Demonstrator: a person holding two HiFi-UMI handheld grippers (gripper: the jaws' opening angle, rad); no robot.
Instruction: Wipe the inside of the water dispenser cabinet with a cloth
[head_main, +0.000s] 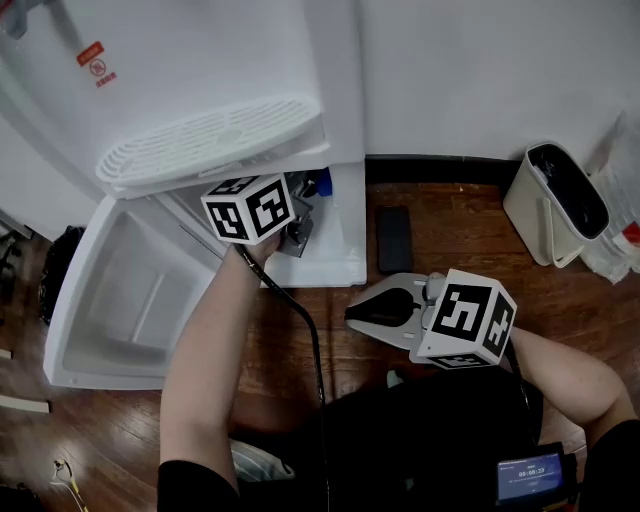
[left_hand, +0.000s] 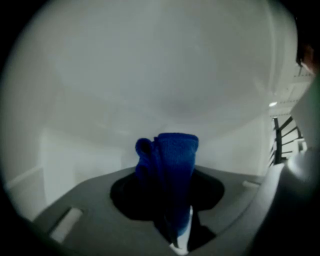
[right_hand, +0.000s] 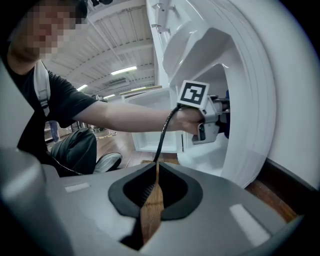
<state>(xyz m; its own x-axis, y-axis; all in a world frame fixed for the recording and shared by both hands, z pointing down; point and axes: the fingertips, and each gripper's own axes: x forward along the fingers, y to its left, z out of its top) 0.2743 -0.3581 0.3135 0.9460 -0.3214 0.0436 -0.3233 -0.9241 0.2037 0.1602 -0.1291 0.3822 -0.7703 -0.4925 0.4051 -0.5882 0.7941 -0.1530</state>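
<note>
The white water dispenser (head_main: 200, 90) stands at the upper left, its lower cabinet (head_main: 340, 250) open below the drip tray. My left gripper (head_main: 305, 205) reaches level into that cabinet, shut on a folded blue cloth (head_main: 318, 184). In the left gripper view the blue cloth (left_hand: 170, 165) sticks up out of the left gripper (left_hand: 170, 202) in front of the white inner wall (left_hand: 160, 75). My right gripper (head_main: 350, 315) hovers over the wooden floor outside the cabinet, shut and empty. The right gripper view shows the right gripper (right_hand: 156, 172) closed and the left gripper (right_hand: 220, 117) inside the cabinet opening.
The cabinet door (head_main: 110, 300) lies swung open at the left. A black phone (head_main: 394, 238) lies on the wooden floor by the cabinet. A white bin (head_main: 555, 205) with a dark liner and a plastic bag (head_main: 620, 235) stand at the right wall.
</note>
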